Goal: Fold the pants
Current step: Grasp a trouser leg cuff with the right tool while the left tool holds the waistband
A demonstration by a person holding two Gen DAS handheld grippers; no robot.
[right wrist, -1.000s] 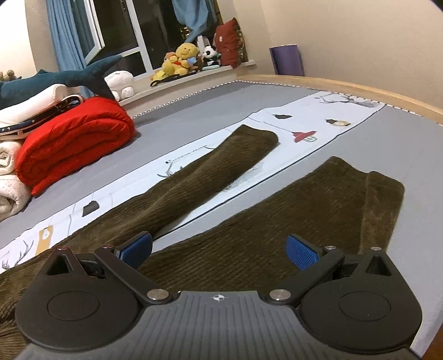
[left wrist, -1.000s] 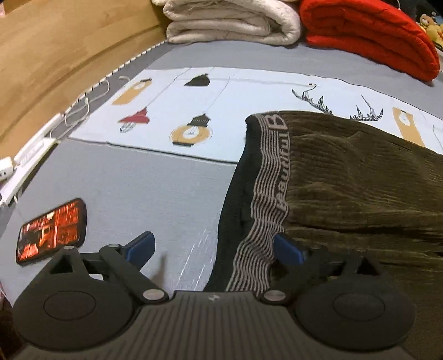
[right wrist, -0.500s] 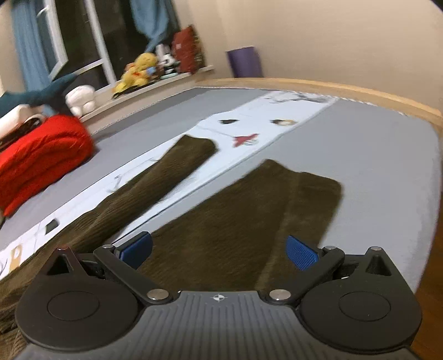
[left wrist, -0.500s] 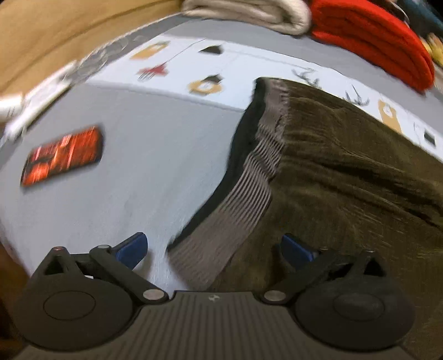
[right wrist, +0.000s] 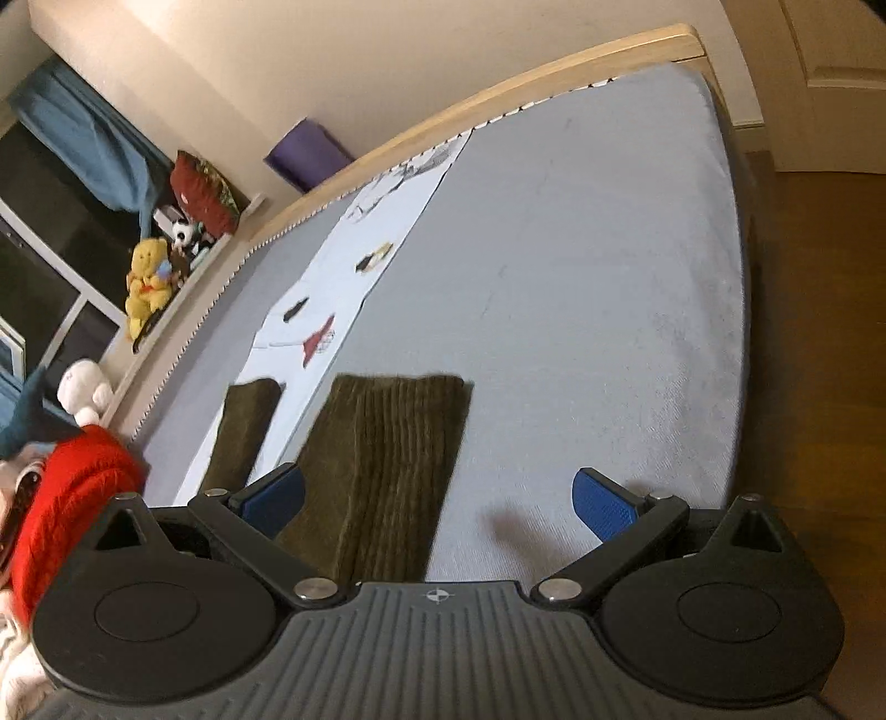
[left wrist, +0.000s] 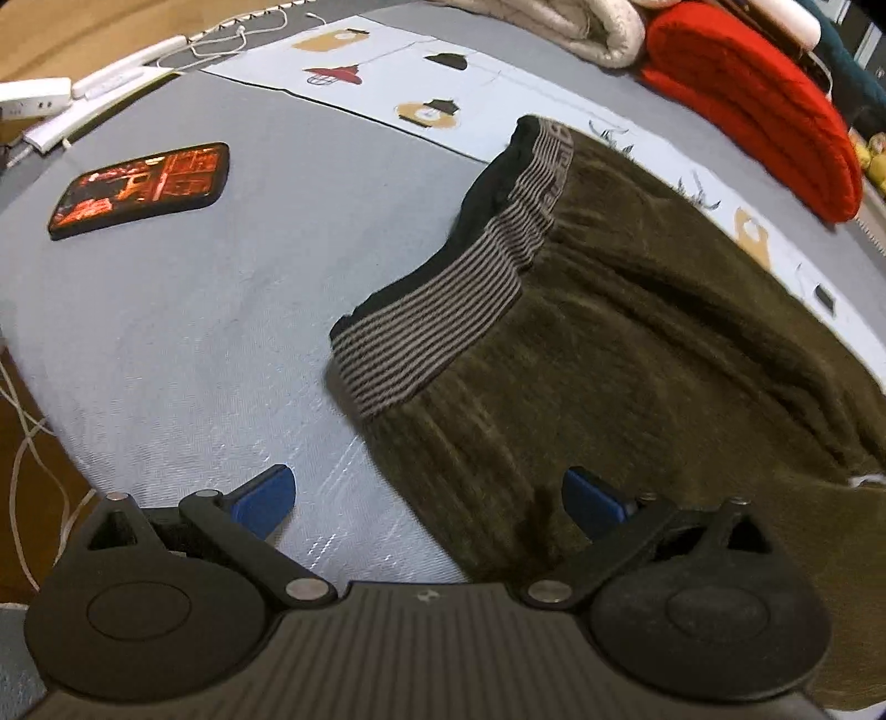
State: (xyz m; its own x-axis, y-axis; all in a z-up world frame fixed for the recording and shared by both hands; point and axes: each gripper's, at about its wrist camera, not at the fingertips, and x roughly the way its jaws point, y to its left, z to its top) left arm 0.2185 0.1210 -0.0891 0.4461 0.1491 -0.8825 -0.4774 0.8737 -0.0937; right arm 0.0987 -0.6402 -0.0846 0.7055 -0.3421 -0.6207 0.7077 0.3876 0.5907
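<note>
Dark olive corduroy pants [left wrist: 637,354] lie spread on a grey bed [left wrist: 210,310], with a striped elastic waistband [left wrist: 443,310] toward me. My left gripper [left wrist: 429,501] is open, its blue pads either side of the near waist corner, just above the fabric. In the right wrist view the near leg's cuff [right wrist: 387,443] lies flat and the far leg's cuff [right wrist: 243,426] lies beyond it. My right gripper [right wrist: 440,501] is open and empty above the near leg's outer edge.
A phone [left wrist: 141,188] with a lit screen lies on the bed at left. A printed white sheet [left wrist: 421,83] runs under the pants. Folded red [left wrist: 764,105] and cream blankets [left wrist: 576,27] sit at the back. The floor [right wrist: 819,343] lies past the bed's right edge.
Both grippers have swung outward: the left now looks at the near waist corner, the right at the leg cuffs and the bed's end. Both stay open.
</note>
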